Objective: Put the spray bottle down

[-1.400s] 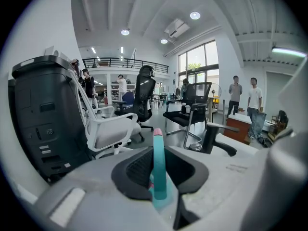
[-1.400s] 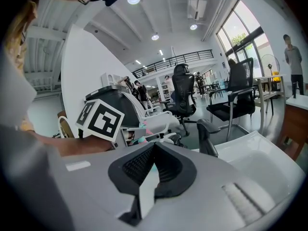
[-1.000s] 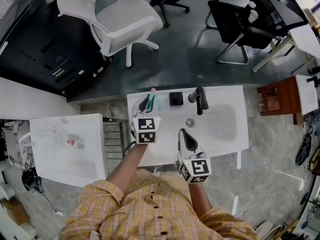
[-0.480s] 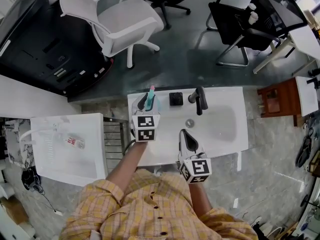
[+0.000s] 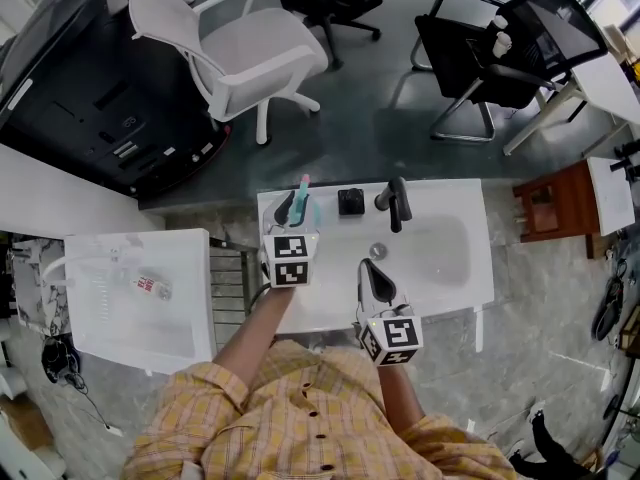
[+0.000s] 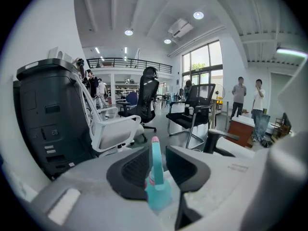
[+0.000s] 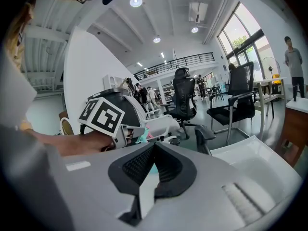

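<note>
A teal spray bottle (image 5: pixel 304 196) with a pink nozzle tip stands upright on the white washbasin counter (image 5: pixel 450 278), near its back left corner. My left gripper (image 5: pixel 297 206) surrounds it and its jaws are opening. In the left gripper view the bottle's head (image 6: pixel 156 177) rises between the two black pads (image 6: pixel 132 170), with a gap showing on the right side. My right gripper (image 5: pixel 372 273) hovers over the counter's front edge with its tips together and nothing in them. In the right gripper view, the right gripper (image 7: pixel 154 148) points toward the left gripper's marker cube (image 7: pixel 107 114).
A black faucet (image 5: pixel 397 200) and a small black object (image 5: pixel 351 200) sit at the basin's back edge, and a drain (image 5: pixel 379 247) lies in the bowl. A white unit (image 5: pixel 140 298) stands to the left. Office chairs (image 5: pixel 240 53) occupy the floor beyond.
Both hands stay where they were and the bottle remains upright between the left jaws. The head view has drifted slightly.
</note>
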Available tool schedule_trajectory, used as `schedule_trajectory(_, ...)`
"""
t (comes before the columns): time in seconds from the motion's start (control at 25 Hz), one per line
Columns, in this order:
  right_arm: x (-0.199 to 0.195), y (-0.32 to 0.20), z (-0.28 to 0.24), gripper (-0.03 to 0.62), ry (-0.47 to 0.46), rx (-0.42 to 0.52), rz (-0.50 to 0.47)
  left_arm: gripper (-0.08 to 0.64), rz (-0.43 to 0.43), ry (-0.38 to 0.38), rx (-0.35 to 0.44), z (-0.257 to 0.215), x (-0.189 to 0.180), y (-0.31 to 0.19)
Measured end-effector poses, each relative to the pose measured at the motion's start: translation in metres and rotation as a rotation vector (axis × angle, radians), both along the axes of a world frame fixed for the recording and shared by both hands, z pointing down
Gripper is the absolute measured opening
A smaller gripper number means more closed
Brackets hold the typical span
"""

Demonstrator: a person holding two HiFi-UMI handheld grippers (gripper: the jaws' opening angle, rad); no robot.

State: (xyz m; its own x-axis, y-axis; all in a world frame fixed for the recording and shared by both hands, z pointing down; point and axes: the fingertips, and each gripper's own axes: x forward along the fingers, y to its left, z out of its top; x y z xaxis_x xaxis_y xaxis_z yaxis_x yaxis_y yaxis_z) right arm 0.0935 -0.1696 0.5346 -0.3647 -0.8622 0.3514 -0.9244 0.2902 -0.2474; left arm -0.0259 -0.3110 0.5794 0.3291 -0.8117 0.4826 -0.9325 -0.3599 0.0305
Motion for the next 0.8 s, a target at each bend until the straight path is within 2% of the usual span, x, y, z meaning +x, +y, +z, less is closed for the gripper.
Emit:
schedule_trajectory(0.48, -0.001, 0.005, -0.023, 0.002, -0.003, 0.051, -0.016, 0.094, 0.005, 0.061, 0.045, -0.044, -0.005, 0.038)
schedule_trajectory(0.8, -0.006, 0.005, -0.040, 0.002, 0.002, 0.087, -0.025, 0.050, 0.020, 0.097, 0.090, -0.072, -0.010, 0.066)
